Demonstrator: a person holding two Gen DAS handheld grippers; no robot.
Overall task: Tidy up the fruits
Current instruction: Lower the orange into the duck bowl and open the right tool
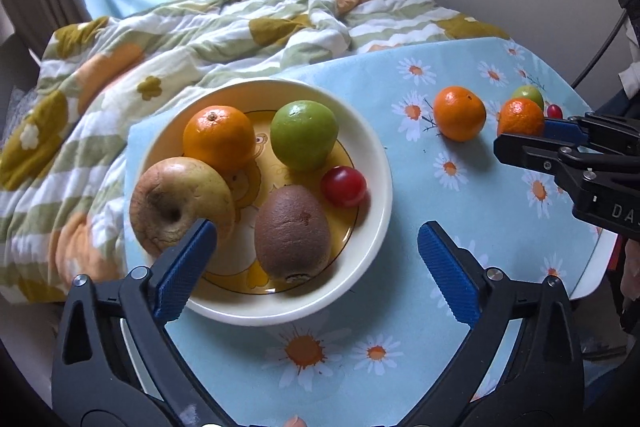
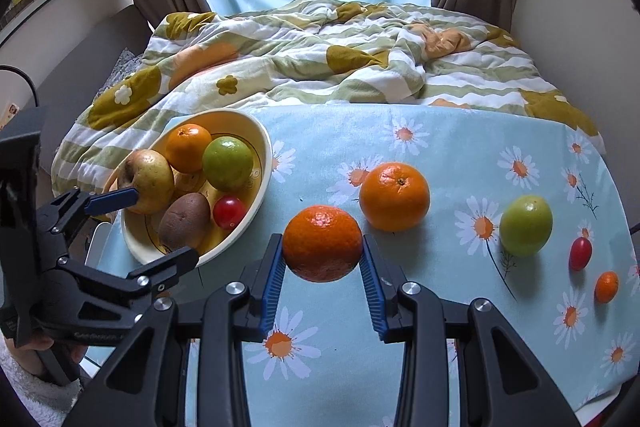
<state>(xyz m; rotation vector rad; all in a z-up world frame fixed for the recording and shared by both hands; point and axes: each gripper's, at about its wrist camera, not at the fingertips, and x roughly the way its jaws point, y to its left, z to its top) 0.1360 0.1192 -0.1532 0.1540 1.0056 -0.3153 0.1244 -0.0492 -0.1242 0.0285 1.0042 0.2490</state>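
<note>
A cream bowl (image 1: 372, 155) (image 2: 262, 147) holds an orange (image 1: 218, 139), a green apple (image 1: 304, 135), a yellow-brown apple (image 1: 172, 203), a kiwi (image 1: 292, 231) and a cherry tomato (image 1: 343, 186). My left gripper (image 1: 316, 247) is open, its fingers either side of the bowl's near part. My right gripper (image 2: 322, 255) is shut on a mandarin (image 2: 322, 243) (image 1: 520, 117), held just above the tablecloth. On the cloth lie an orange (image 2: 394, 197) (image 1: 459, 113), a green apple (image 2: 526, 225), a cherry tomato (image 2: 580, 253) and a small kumquat (image 2: 607, 287).
The table carries a light-blue daisy tablecloth (image 2: 420, 131). Behind it is a bed with a striped flowered quilt (image 2: 320, 59), then a window with curtains. The bowl stands near the table's left edge.
</note>
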